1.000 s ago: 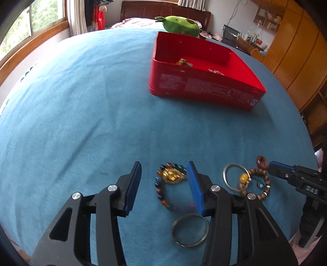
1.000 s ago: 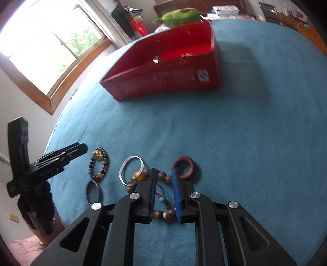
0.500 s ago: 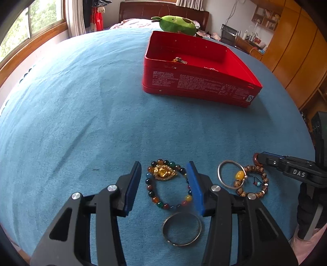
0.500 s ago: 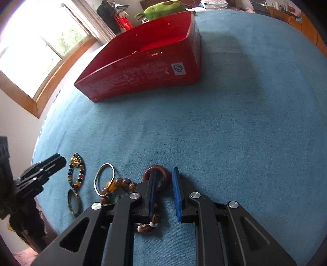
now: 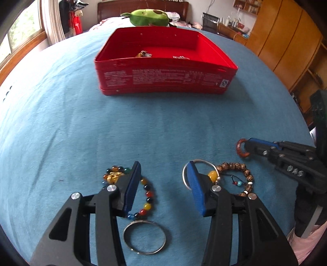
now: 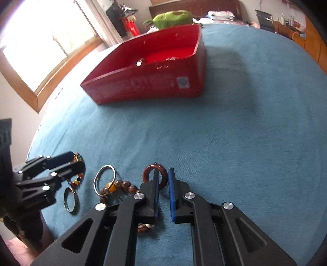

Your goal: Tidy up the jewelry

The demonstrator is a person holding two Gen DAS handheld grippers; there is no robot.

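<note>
Closing on the brown ring (image 6: 154,176), the right gripper (image 6: 162,180) risks a thin edge-grip that slips before reaching the red tin (image 5: 163,81). Left gripper (image 5: 163,184) hovers half apart, one finger over the multicoloured bead bracelet (image 5: 148,194), possibly snagging it.

A blue cloth (image 5: 81,114) covers the surface. Beyond its far edge lies a green plush toy (image 5: 150,18) against a dark wooden headboard (image 5: 143,6) — a window (image 6: 40,41) on 1 side, wooden wardrobes (image 5: 286,41) on the other.
</note>
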